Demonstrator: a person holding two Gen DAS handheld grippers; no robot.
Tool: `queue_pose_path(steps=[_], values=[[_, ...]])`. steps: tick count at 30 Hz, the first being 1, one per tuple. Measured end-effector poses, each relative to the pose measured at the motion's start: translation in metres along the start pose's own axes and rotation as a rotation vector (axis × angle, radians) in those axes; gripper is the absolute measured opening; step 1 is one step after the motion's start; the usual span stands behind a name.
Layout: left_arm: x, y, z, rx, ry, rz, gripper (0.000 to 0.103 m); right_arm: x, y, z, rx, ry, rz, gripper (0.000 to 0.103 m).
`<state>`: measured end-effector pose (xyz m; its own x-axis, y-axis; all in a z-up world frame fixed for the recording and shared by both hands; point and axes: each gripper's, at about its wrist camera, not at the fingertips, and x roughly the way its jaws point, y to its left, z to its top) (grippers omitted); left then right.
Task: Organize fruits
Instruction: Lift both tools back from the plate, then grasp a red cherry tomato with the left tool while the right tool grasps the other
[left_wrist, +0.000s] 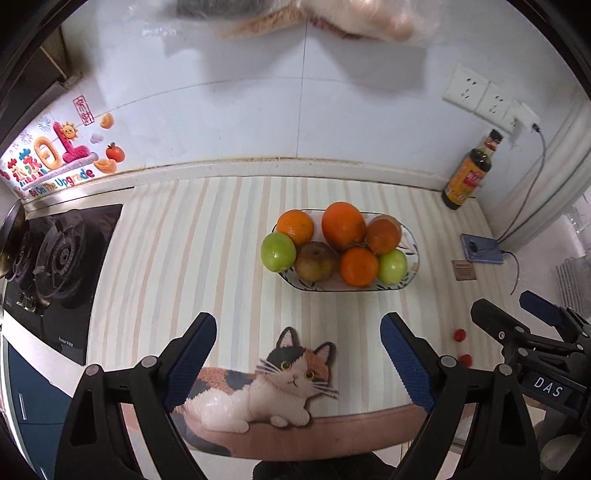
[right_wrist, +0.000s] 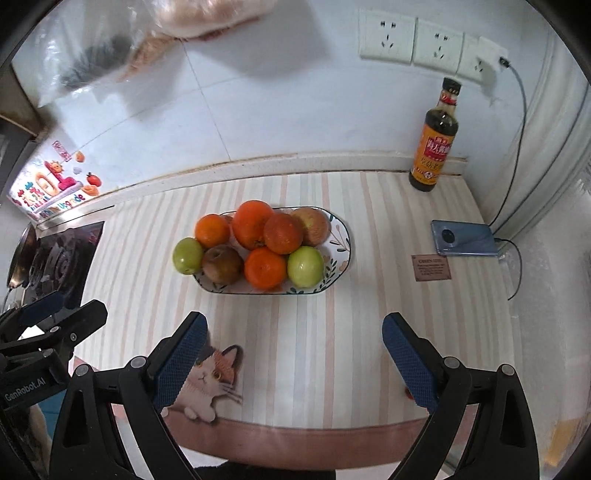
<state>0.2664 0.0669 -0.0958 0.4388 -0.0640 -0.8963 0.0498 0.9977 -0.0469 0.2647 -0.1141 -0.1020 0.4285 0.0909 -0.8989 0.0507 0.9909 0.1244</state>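
Left hand-held gripper (left_wrist: 298, 354) and right hand-held gripper (right_wrist: 294, 354) both hover spread wide and empty above the near tabletop (right_wrist: 332, 325), presumably poised for a pick. Beyond them, the fruits (right_wrist: 255, 245) sit heaped in 1 oval dish (right_wrist: 341, 236) mid-tabletop.

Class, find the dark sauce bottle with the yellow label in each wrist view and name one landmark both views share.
Left wrist view: the sauce bottle stands at the far right, against the wall below the sockets.
Right wrist view: the sauce bottle stands upper right, against the wall beneath the sockets.
Shared landmark: the fruit dish at the centre of the striped mat.
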Motion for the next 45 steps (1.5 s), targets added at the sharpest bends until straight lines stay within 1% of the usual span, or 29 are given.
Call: queue_pose_path(steps=[10,18,24,31,42,43,44,45], values=[[-0.049,-0.001,-0.029,0.002,-0.067,-0.002,0.091,-0.065,0.003,-0.034,-0.012,-0.069,-0.006,0.098],[-0.077,-0.007,-0.047,0.018,-0.113,-0.003,0.091,-0.093,0.007,-0.054,-0.026,-0.098,0.016,0.098],[-0.082,-0.011,-0.054,0.027,-0.126,0.004,0.091,-0.103,0.004,-0.061,-0.028,-0.113,0.012,0.098],[-0.082,-0.015,-0.059,0.028,-0.124,0.010,0.091,-0.105,-0.001,-0.062,-0.033,-0.113,0.003,0.098],[-0.082,-0.016,-0.056,0.027,-0.135,0.021,0.091,-0.109,-0.005,-0.056,-0.015,-0.134,0.029,0.098],[-0.080,-0.017,-0.055,0.030,-0.130,0.023,0.092,-0.108,-0.007,-0.055,-0.005,-0.135,0.037,0.098],[-0.076,-0.018,-0.053,0.034,-0.121,0.023,0.095,-0.106,-0.010,-0.054,0.012,-0.134,0.045,0.098],[-0.071,-0.020,-0.052,0.037,-0.110,0.024,0.100,-0.102,-0.016,-0.053,0.030,-0.135,0.059,0.098]])
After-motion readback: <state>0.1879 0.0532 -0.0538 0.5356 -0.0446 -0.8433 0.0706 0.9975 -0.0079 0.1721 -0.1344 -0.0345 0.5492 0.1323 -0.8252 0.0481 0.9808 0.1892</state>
